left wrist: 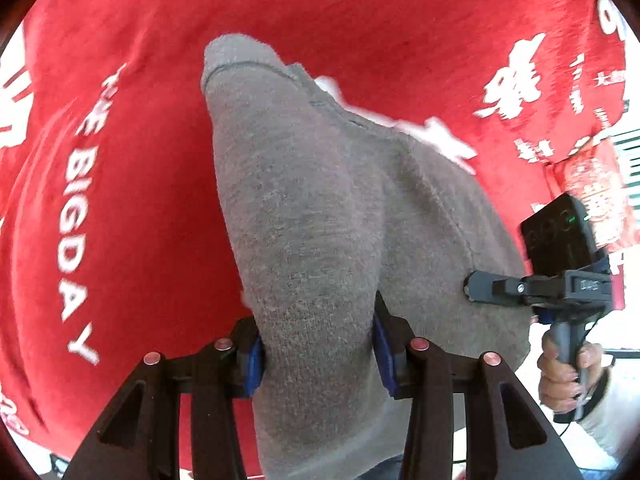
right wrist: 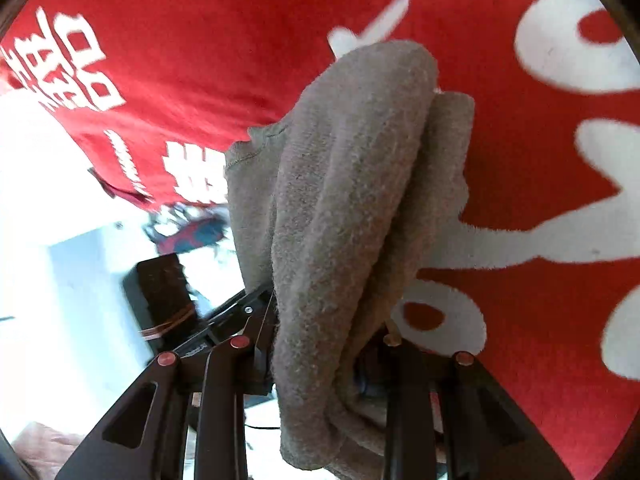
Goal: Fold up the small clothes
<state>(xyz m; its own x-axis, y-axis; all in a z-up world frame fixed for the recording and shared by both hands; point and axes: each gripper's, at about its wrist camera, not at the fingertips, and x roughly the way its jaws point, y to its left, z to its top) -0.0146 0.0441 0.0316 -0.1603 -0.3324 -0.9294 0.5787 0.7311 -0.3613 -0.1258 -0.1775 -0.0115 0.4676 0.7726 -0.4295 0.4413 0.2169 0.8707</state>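
Between the blue pads (left wrist: 256, 364) of the left gripper (left wrist: 318, 356) a thick fold of the grey garment (left wrist: 320, 208) is being pinched, the cloth hanging away from the jaws over the red cloth (left wrist: 152, 208) below. The right gripper (right wrist: 320, 356) is clamping another bunch of the same garment (right wrist: 352, 200) — its own pads are hidden under the fabric. The person's hand (left wrist: 568, 372) is gripping that tool's handle at the left view's right edge.

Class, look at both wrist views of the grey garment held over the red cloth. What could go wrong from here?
1. The left gripper pinches a thick bunch of the grey garment; layers may slip out unevenly.
2. The right gripper also grips bunched folds, so the fold could land crooked on the red cloth.
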